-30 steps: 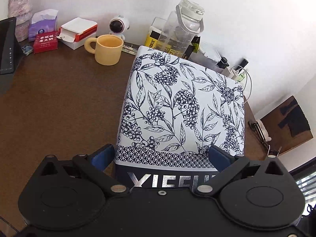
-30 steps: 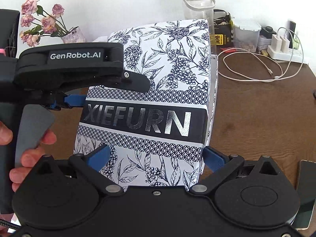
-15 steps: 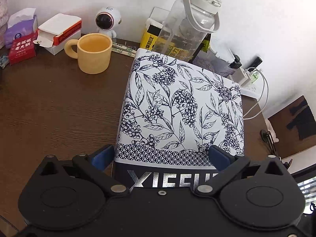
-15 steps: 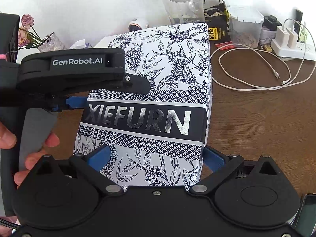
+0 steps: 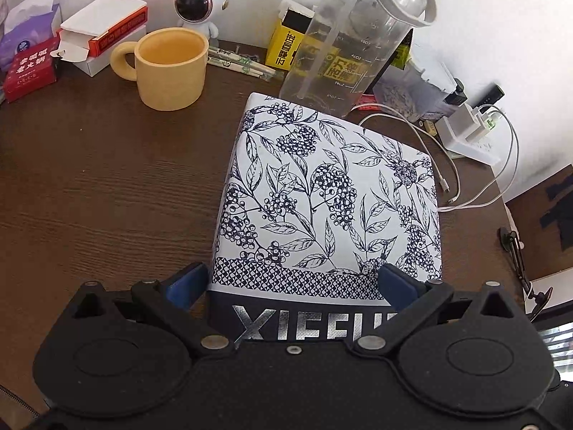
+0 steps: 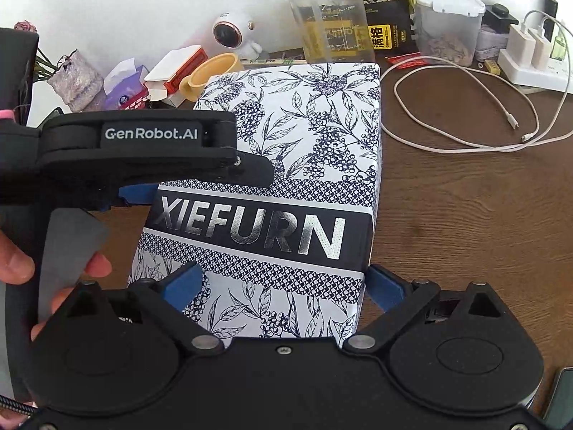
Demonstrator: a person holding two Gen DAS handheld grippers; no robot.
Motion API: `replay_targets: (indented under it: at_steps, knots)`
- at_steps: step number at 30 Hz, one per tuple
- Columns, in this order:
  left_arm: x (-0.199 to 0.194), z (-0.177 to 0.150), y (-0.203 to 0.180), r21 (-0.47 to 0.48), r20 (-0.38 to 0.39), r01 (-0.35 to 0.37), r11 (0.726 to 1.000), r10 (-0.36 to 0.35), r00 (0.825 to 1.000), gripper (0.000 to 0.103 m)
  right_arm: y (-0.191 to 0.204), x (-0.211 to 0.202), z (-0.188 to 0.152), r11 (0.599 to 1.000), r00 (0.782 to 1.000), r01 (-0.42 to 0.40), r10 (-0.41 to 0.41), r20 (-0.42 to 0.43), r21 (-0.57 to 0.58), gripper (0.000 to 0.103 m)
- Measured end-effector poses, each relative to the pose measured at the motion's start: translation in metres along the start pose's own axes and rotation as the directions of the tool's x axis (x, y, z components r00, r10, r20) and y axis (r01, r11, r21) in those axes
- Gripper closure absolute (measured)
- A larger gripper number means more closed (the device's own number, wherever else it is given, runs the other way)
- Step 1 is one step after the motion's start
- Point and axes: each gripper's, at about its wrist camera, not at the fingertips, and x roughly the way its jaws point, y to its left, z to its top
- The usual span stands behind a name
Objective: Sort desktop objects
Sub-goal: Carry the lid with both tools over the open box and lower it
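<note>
The floral-print box [image 5: 329,197] marked XIEFURN sits at the middle of the brown desk [image 5: 107,186], grasped by both tongs at once: the left gripper [image 5: 292,281] clamps its blue pads on the box's two sides, and the right gripper [image 6: 283,283] clamps the end nearest its camera. From the left wrist view, a yellow mug [image 5: 168,68] stands at eleven o'clock of the box, a clear water bottle [image 5: 354,36] just past its far edge at twelve, and a white charging cable [image 5: 454,165] with its power strip [image 5: 472,136] at two.
</note>
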Motion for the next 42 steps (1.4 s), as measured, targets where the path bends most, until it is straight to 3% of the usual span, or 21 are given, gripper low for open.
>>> replay_targets:
  at_steps: [12, 20, 24, 27, 36, 42]
  knots:
    - [0.011, 0.01, 0.008, -0.045, -0.004, 0.022, 0.999, -0.022, 1.0, 0.002, -0.019, 0.004, 0.016, 0.999, 0.999, -0.016, 0.015, 0.04, 0.04, 0.017]
    - [0.015, 0.017, 0.007, -0.023, 0.01, 0.025, 0.999, -0.025, 1.0, 0.003, -0.039, 0.004, 0.03, 0.994, 0.996, -0.054, 0.048, 0.069, 0.09, 0.029]
    - [0.014, 0.026, 0.005, -0.011, 0.038, 0.025, 1.0, -0.024, 0.999, 0.009, -0.045, 0.0, 0.045, 0.993, 0.994, -0.065, 0.056, 0.097, 0.097, 0.038]
    - [0.019, 0.034, 0.0, 0.028, 0.04, 0.006, 1.0, -0.007, 0.999, 0.007, -0.048, 0.005, 0.054, 0.994, 0.997, -0.047, 0.04, 0.071, 0.096, 0.043]
    - [0.048, 0.037, 0.006, 0.04, -0.02, 0.011, 0.999, -0.01, 1.0, 0.003, -0.06, 0.027, 0.054, 0.99, 0.999, -0.045, 0.042, 0.023, 0.13, 0.043]
    - [0.031, 0.032, 0.006, 0.095, -0.002, 0.035, 0.995, -0.035, 0.999, 0.005, -0.05, 0.011, 0.04, 0.995, 0.997, -0.071, 0.069, 0.029, 0.065, 0.039]
